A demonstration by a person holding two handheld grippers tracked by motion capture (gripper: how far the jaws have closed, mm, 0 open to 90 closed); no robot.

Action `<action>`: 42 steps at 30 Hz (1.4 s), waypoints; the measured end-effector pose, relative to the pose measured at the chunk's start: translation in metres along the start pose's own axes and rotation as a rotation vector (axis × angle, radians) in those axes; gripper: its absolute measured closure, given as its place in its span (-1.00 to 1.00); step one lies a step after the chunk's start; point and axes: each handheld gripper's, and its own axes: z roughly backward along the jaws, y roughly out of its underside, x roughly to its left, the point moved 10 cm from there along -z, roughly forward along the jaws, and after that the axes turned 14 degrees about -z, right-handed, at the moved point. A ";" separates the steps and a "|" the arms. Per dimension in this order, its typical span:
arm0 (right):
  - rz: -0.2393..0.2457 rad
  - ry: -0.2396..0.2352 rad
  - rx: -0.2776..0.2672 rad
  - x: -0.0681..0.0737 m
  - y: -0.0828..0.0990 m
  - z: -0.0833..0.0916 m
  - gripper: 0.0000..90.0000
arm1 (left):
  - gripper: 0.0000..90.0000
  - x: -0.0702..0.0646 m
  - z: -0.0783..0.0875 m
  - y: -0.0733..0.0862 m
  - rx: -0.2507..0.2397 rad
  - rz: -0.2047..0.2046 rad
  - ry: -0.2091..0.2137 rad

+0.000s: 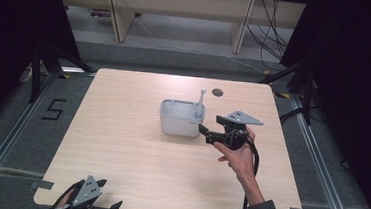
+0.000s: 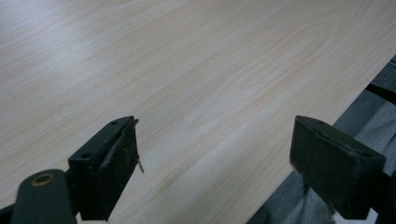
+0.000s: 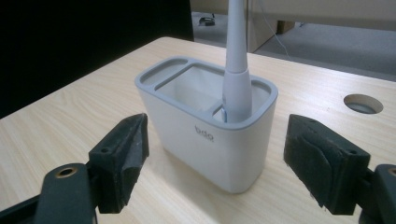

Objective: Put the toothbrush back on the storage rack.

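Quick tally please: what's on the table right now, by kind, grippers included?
White holder with compartments: 1
Toothbrush, standing upright in the holder's near corner slot: 1
Hand-held grippers: 2, the right gripper open beside the holder, the left gripper open at the table's near edge
Round hole in the tabletop: 1
Total: 5

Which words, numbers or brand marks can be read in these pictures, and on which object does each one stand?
"5": black mark on the grey floor, left of the table.
Small grey brand mark on the front of the white holder: perhaps "bdo", too blurred to read surely.
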 end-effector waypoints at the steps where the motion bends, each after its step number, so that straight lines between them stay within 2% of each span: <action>1: 0.002 -0.001 -0.001 0.001 0.001 0.001 -0.50 | -0.67 -0.002 -0.001 -0.002 -0.018 0.020 0.004; 2: 0.005 0.010 -0.005 0.000 0.003 0.004 -0.51 | -0.67 -0.001 0.000 -0.001 -0.006 0.006 0.006; 3: 0.010 0.005 0.004 0.001 0.004 0.006 -0.51 | -0.67 -0.002 -0.001 -0.002 -0.018 0.019 0.004; 7: -0.003 0.003 0.017 0.003 0.008 0.010 -0.52 | -0.67 -0.002 -0.001 -0.002 -0.015 0.017 0.003; 8: 0.020 0.012 0.002 0.002 0.007 0.011 -0.52 | -0.67 -0.001 0.000 -0.001 -0.006 0.005 0.004; 10: 0.009 0.004 0.011 0.004 0.009 0.012 -0.52 | -0.67 -0.002 -0.001 -0.002 -0.018 0.018 0.002; 11: 0.021 -0.006 0.001 0.005 0.008 0.012 -0.52 | -0.67 -0.002 -0.001 -0.002 -0.016 0.018 0.002; 12: -0.004 -0.007 0.011 0.007 0.010 0.014 -0.52 | -0.67 -0.002 -0.001 -0.002 -0.016 0.018 0.002; 14: 0.006 -0.011 0.014 0.009 0.012 0.015 -0.53 | -0.67 -0.002 -0.001 -0.002 -0.017 0.019 0.003; 15: -0.006 0.000 0.029 0.010 0.016 0.018 -0.53 | -0.67 -0.001 0.000 -0.001 -0.005 0.005 0.004; 18: 0.012 -0.015 0.019 0.011 0.018 0.018 -0.53 | -0.67 -0.001 0.000 -0.001 -0.004 0.005 0.004; 20: 0.018 -0.018 0.019 0.011 0.022 0.019 -0.54 | -0.67 -0.001 0.000 -0.001 -0.004 0.004 0.004; 21: -0.001 -0.012 0.035 0.013 0.027 0.021 -0.54 | -0.67 -0.001 0.000 -0.001 -0.004 0.005 0.004; 24: 0.007 -0.019 0.057 0.013 0.031 0.023 -0.54 | -0.67 -0.002 -0.001 -0.002 -0.013 0.017 0.004; 25: -0.011 -0.017 0.061 0.016 0.036 0.024 -0.54 | -0.67 -0.002 -0.001 -0.002 -0.014 0.017 0.003; 26: 0.021 -0.021 0.049 0.014 0.036 0.023 -0.54 | -0.67 -0.002 0.000 -0.001 -0.003 0.004 0.004; 28: 0.018 -0.022 0.069 0.015 0.040 0.025 -0.55 | -0.67 -0.002 0.000 -0.001 -0.004 0.006 0.004; 29: 0.041 -0.030 0.056 0.015 0.040 0.024 -0.55 | -0.67 -0.002 0.000 -0.001 -0.007 0.008 0.004; 32: 0.003 -0.029 0.070 0.019 0.048 0.027 -0.55 | -0.67 -0.002 -0.001 -0.002 -0.014 0.017 0.002; 33: 0.029 -0.038 0.081 0.019 0.051 0.028 -0.55 | -0.67 -0.002 -0.001 -0.002 -0.014 0.018 0.003; 36: 0.026 -0.035 0.088 0.020 0.055 0.030 -0.55 | -0.67 -0.002 -0.001 -0.002 -0.013 0.018 0.003; 37: 0.032 -0.033 0.080 0.020 0.058 0.031 -0.55 | -0.67 -0.001 0.000 0.000 0.003 -0.002 -0.001; 38: 0.032 -0.033 0.080 0.020 0.058 0.031 -0.55 | -0.67 -0.001 0.000 0.000 0.003 -0.002 -0.001; 39: 0.016 -0.039 0.094 0.022 0.061 0.032 -0.55 | -0.67 -0.002 -0.001 -0.002 -0.014 0.018 0.003; 42: 0.017 -0.052 0.107 0.024 0.069 0.031 -0.55 | -0.67 -0.002 -0.001 -0.002 -0.014 0.018 0.003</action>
